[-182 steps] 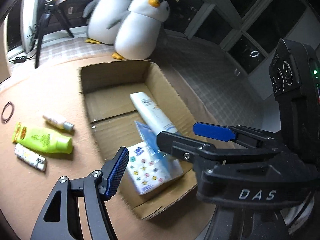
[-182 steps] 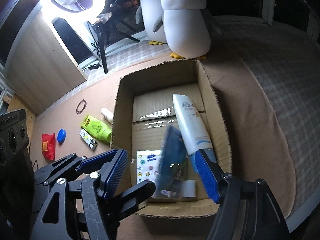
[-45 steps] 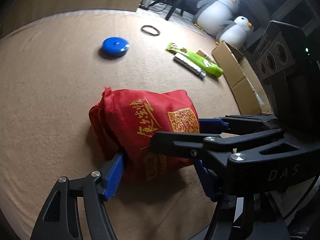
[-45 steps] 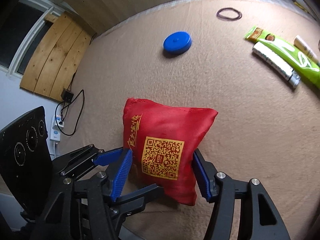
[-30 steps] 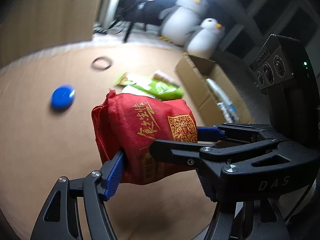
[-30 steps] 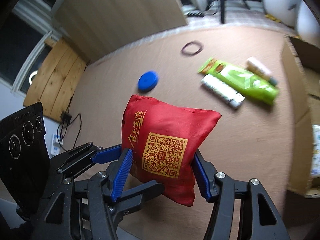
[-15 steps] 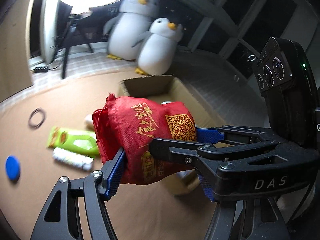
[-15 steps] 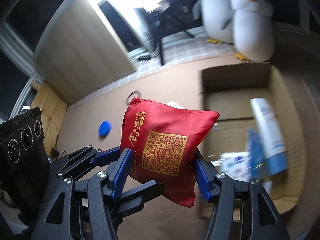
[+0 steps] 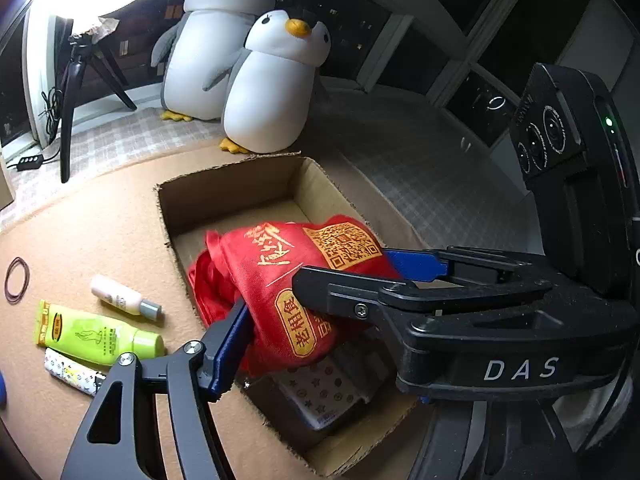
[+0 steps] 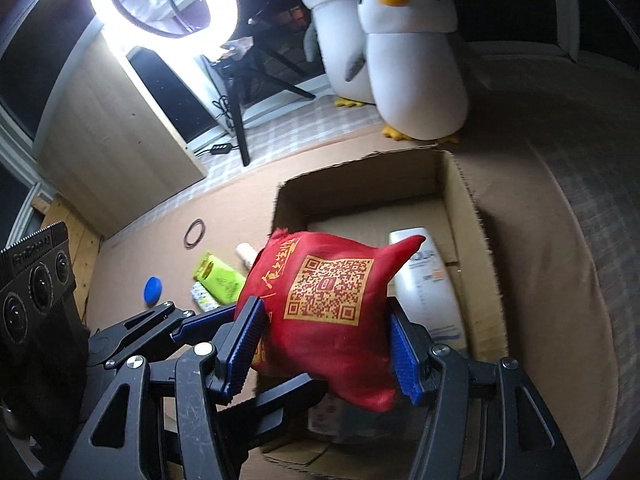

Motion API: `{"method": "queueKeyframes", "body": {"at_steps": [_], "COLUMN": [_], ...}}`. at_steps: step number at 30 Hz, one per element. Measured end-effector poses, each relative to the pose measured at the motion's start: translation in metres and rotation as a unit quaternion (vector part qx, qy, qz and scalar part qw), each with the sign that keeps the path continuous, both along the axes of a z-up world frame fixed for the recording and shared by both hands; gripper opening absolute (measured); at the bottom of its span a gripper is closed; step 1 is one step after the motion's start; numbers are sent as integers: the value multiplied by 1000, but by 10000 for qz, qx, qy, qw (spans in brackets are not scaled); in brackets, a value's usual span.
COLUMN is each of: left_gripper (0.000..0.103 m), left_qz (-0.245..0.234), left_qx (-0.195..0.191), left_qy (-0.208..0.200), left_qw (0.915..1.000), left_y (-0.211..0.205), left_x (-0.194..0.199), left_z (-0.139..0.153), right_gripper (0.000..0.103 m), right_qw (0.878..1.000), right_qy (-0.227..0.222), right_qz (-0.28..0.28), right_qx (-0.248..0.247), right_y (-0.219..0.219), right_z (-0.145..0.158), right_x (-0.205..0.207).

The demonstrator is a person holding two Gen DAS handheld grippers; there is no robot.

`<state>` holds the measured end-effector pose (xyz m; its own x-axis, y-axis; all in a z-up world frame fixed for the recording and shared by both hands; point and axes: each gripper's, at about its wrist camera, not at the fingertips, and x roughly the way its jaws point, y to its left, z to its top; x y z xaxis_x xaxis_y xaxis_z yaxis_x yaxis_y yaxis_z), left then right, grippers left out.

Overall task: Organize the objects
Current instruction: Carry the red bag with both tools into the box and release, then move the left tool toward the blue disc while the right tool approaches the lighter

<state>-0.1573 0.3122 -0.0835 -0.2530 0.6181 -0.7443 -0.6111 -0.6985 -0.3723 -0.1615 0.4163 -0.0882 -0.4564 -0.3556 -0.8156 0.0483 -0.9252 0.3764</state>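
A red drawstring bag (image 9: 288, 280) with gold writing and a QR code hangs above the open cardboard box (image 9: 224, 184). Both grippers hold it from opposite sides. In the left wrist view my left gripper (image 9: 320, 300) has its blue pads against the bag's ends, and its jaws are opening slightly with the bag between them. From the right wrist view, my right gripper (image 10: 324, 352) is shut on the red bag (image 10: 328, 304), one pad on each side. Below the bag, the box (image 10: 472, 232) holds a white tube (image 10: 428, 280) and a sticker pack (image 9: 324, 392).
On the brown mat left of the box lie a green tube (image 9: 92, 332), a small white bottle (image 9: 120, 296), a patterned tube (image 9: 68, 372), a rubber band (image 9: 16, 280) and a blue disc (image 10: 153, 290). Two plush penguins (image 9: 272, 84) stand behind the box, beside a ring light (image 10: 164, 0) on a tripod.
Both grippers lifted the red bag off the mat and carried it sideways, past the tubes, until it came over the box. The grip on the bag looks the same.
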Motion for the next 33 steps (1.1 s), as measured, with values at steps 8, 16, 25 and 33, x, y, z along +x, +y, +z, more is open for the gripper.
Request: {"method": "queueKeyframes", "body": {"at_steps": [8, 16, 25, 33], "left_gripper": [77, 77, 77, 77], "left_qz": [44, 185, 766, 1607], "left_qx": [-136, -154, -211, -272], "left_qy": [-4, -18, -146, -285], "left_qw": [9999, 9997, 9967, 9862], "left_y": [-1, -28, -111, -209], "left_x": [1, 11, 33, 58], "left_z": [-4, -2, -7, -9], "right_gripper": [61, 62, 62, 62], "right_qw": [9999, 9999, 9998, 9982], "right_qy": [-44, -68, 150, 219], "right_qz": [-76, -130, -72, 520], "right_qx": [141, -7, -122, -218], "right_y": [9, 7, -9, -58], "right_z": [-1, -1, 12, 20], "right_x": [0, 6, 18, 13]}}
